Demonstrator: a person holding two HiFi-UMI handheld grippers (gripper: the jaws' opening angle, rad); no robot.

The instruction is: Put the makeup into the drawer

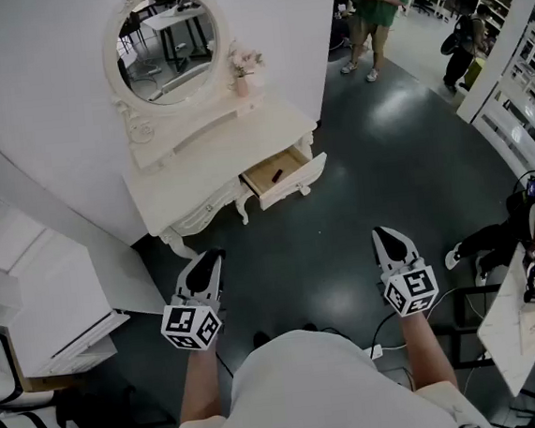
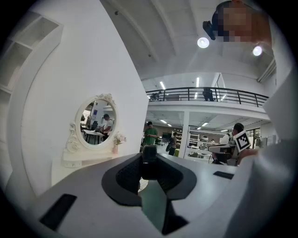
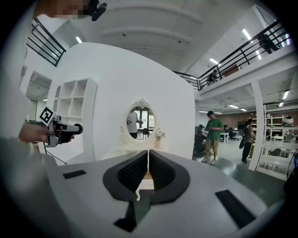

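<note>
Already a dark makeup item (image 1: 276, 175) lies in the open drawer (image 1: 295, 185); left tool (image 1: 211, 257) clamps a black tube (image 2: 149, 155), right tool (image 3: 148, 160) clenched.

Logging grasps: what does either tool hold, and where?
Left tool clamps a dark makeup item mid-body, one end protruding; right tool holds nothing.

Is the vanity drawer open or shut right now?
Open: the drawer is pulled out from the vanity, its wooden inside showing a small dark item.
</note>
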